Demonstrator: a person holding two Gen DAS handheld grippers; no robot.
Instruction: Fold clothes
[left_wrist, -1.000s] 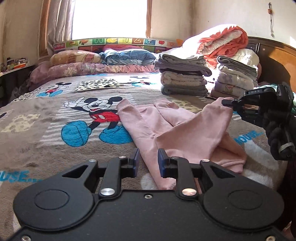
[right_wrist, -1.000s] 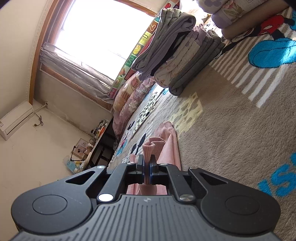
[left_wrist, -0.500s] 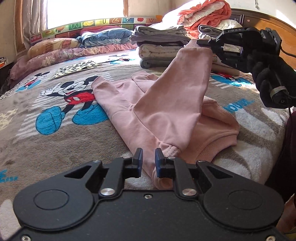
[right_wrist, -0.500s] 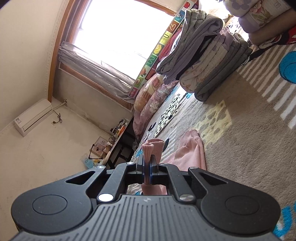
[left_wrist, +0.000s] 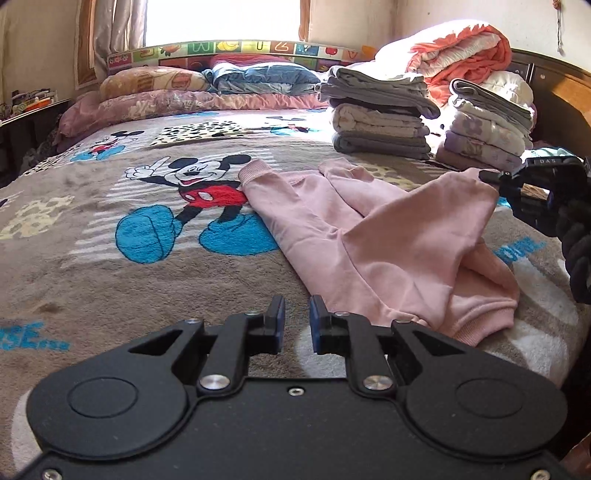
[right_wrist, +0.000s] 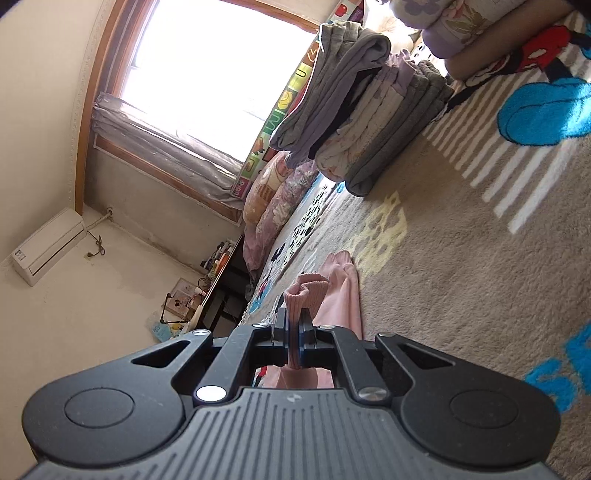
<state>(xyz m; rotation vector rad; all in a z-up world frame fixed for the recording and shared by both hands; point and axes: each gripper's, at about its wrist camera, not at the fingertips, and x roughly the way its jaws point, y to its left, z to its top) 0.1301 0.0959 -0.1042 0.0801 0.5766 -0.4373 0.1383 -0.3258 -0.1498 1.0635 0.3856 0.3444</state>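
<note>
A pink sweatshirt (left_wrist: 369, 240) lies on the Mickey Mouse blanket (left_wrist: 110, 280), one sleeve stretched toward the cartoon figure. My right gripper (left_wrist: 493, 178) holds another part of it raised at the right, so the cloth hangs like a tent. In the right wrist view that gripper (right_wrist: 294, 326) is shut on the ribbed pink cuff (right_wrist: 306, 291). My left gripper (left_wrist: 296, 321) hovers over the blanket just left of the sweatshirt's near hem. Its jaws stand a narrow gap apart with nothing between them.
Two stacks of folded clothes (left_wrist: 380, 118) (left_wrist: 487, 125) stand at the back right, beside an orange and white quilt (left_wrist: 461, 48). Pillows (left_wrist: 155, 85) line the window side. A dark wooden headboard (left_wrist: 561, 99) rises at the right. A gloved hand (left_wrist: 576, 240) holds the right gripper.
The right gripper had lifted the pink cloth high, then brought it down and to the right again. The left gripper's jaws narrowed a little and stayed empty.
</note>
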